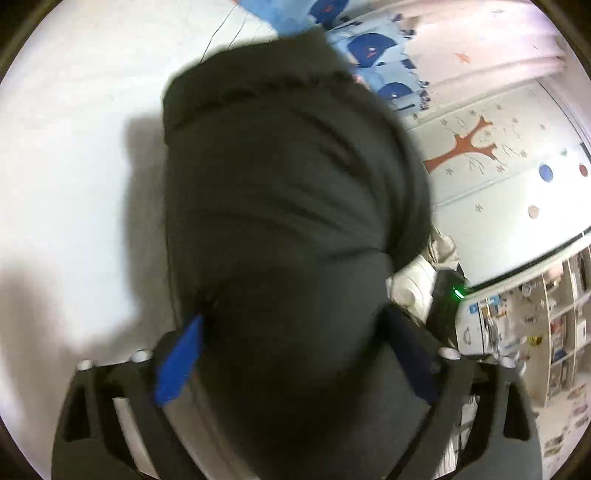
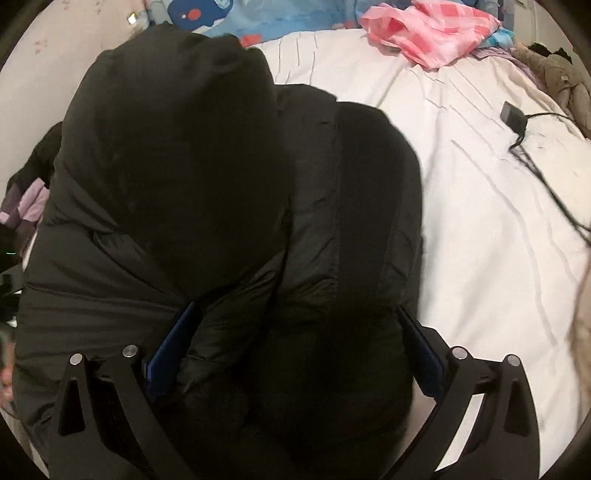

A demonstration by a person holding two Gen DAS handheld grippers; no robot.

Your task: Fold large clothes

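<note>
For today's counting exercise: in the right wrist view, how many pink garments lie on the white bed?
1. A crumpled pink checked garment lies at the far edge of the white bedsheet, beyond the bulky black puffer jacket. More may be hidden behind that.

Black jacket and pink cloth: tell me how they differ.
The black jacket is dark, plain and puffy; the pink cloth is light, checked and thin. The jacket bulks up close between the right gripper's fingers; the cloth lies crumpled, untouched, at the far side. Both rest on the white bed.
</note>
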